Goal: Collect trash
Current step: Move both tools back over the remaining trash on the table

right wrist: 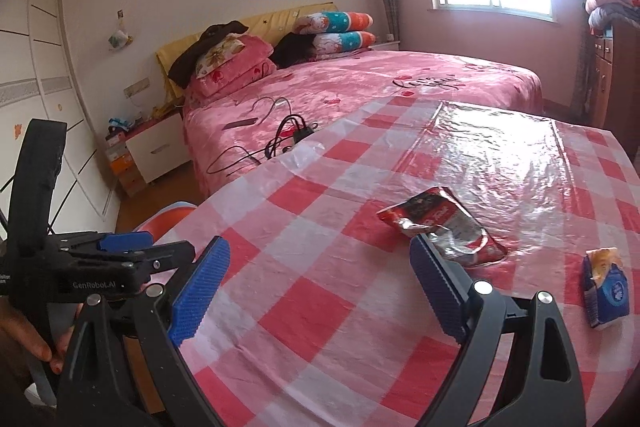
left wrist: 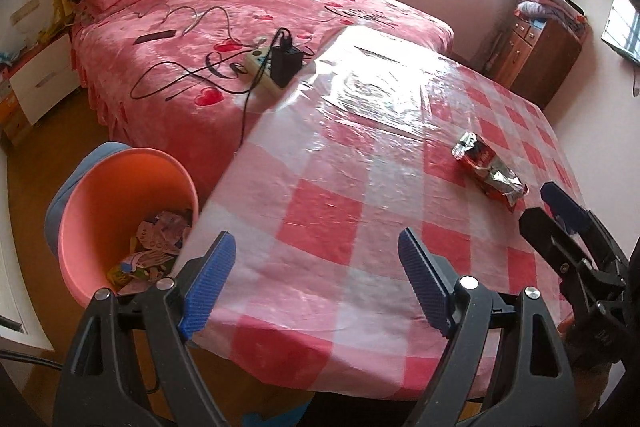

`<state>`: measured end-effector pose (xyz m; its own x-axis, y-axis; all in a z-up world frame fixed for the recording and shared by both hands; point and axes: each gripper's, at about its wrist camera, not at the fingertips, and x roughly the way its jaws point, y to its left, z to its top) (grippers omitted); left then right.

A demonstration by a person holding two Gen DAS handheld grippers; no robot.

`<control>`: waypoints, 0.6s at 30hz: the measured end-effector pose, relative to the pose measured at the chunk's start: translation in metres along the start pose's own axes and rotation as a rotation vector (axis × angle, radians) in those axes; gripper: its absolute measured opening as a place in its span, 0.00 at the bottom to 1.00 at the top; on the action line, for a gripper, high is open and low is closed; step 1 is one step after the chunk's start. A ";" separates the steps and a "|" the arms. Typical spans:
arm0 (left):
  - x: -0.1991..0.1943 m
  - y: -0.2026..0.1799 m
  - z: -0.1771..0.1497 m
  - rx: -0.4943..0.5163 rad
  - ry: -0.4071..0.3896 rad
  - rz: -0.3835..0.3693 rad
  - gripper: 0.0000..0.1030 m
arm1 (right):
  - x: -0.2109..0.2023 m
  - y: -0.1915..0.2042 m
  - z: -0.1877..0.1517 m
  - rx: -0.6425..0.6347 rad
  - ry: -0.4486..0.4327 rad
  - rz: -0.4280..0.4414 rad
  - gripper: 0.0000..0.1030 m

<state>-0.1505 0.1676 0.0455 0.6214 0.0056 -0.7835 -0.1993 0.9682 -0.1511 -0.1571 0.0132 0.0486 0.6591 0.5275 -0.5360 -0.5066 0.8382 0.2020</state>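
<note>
A crumpled red and silver wrapper (left wrist: 489, 171) (right wrist: 440, 227) lies on the checked table (left wrist: 320, 211) (right wrist: 304, 291). A small blue packet (right wrist: 606, 293) lies near the table's right edge in the right wrist view. My left gripper (left wrist: 316, 283) is open and empty over the table's near left corner. An orange bin (left wrist: 120, 211) with paper scraps inside stands on the floor just left of it. My right gripper (right wrist: 316, 287) is open and empty, its right finger just short of the wrapper. It also shows at the right of the left wrist view (left wrist: 560, 211).
A pink bed (left wrist: 224, 39) (right wrist: 360, 87) stands beyond the table, with a power strip (left wrist: 264, 67), black cables and a phone on it. A white nightstand (left wrist: 40, 83) is at far left and a wooden cabinet (left wrist: 540, 55) at right. A hand (right wrist: 24, 339) holds the left gripper's handle.
</note>
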 end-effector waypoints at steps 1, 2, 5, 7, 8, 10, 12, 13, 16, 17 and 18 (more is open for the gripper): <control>0.000 -0.004 0.000 0.005 0.003 -0.001 0.81 | -0.002 -0.002 -0.001 0.003 -0.004 -0.007 0.91; 0.000 -0.006 -0.001 0.008 0.005 -0.002 0.81 | -0.003 -0.004 -0.001 0.006 -0.005 -0.009 0.91; 0.002 -0.013 -0.001 0.011 0.011 -0.008 0.81 | -0.005 -0.011 -0.002 0.024 -0.003 -0.012 0.91; 0.004 -0.016 0.000 0.008 0.018 -0.018 0.81 | -0.006 -0.017 -0.003 0.037 -0.002 -0.016 0.91; 0.004 -0.019 0.000 0.008 0.021 -0.023 0.81 | -0.007 -0.019 -0.004 0.043 -0.001 -0.018 0.91; 0.005 -0.023 0.001 0.012 0.022 -0.028 0.81 | -0.008 -0.024 -0.004 0.056 0.000 -0.025 0.91; 0.005 -0.029 0.001 0.025 0.024 -0.031 0.81 | -0.010 -0.028 -0.005 0.067 -0.001 -0.036 0.91; 0.005 -0.032 0.000 0.030 0.024 -0.032 0.81 | -0.011 -0.031 -0.005 0.075 -0.003 -0.041 0.91; 0.006 -0.041 0.000 0.046 0.026 -0.037 0.81 | -0.015 -0.039 -0.005 0.093 -0.010 -0.052 0.91; 0.006 -0.044 0.000 0.049 0.027 -0.040 0.81 | -0.017 -0.042 -0.005 0.098 -0.014 -0.058 0.91; 0.007 -0.047 0.000 0.053 0.028 -0.042 0.81 | -0.019 -0.045 -0.005 0.101 -0.016 -0.062 0.91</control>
<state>-0.1366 0.1222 0.0474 0.6065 -0.0418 -0.7940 -0.1324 0.9794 -0.1527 -0.1495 -0.0348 0.0455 0.6965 0.4758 -0.5371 -0.4068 0.8785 0.2506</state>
